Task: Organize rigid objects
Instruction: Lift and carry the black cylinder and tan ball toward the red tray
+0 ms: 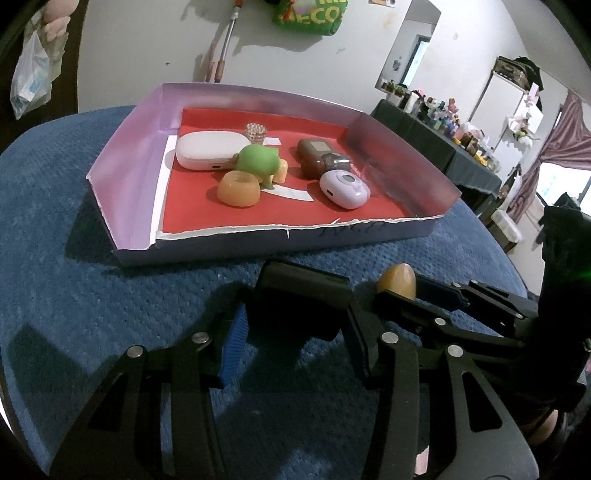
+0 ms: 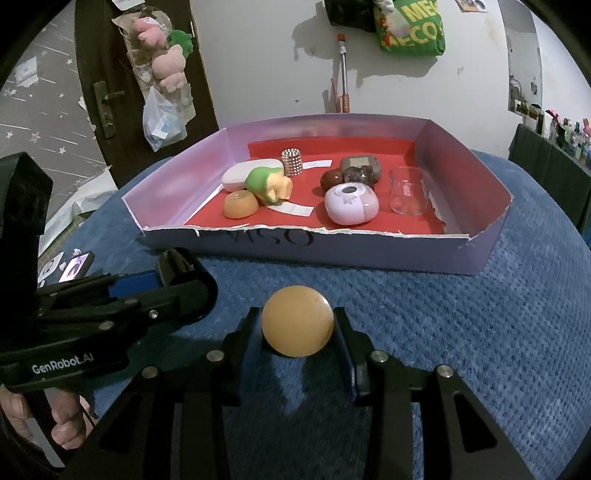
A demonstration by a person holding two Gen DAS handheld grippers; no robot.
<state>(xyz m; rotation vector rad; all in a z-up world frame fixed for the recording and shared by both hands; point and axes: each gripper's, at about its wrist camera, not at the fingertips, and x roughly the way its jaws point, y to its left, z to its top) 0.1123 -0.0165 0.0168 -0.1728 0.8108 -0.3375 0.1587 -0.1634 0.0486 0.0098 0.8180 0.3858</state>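
A dark wooden door [image 2: 110, 85] stood at ten o'clock in the right wrist view, with pink plush toys [image 2: 162, 55] and a clear plastic bag [image 2: 162, 123] hanging beside it. On the white wall [image 2: 258, 55] at twelve o'clock hung a green printed bag [image 2: 413, 31] and a metal rod [image 2: 343, 70]. At two o'clock in the left wrist view, a dark-draped side table [image 1: 424, 133] carried many small bottles [image 1: 447, 118], near striped curtains [image 1: 561, 136].

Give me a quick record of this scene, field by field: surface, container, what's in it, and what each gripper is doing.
surface: blue textured cloth
container: shallow cardboard tray, red floor
in tray: white case, green toy, orange ring, lilac case, clear glass, brown pieces
right gripper: shut on orange ball, in front of tray
left gripper: open, empty
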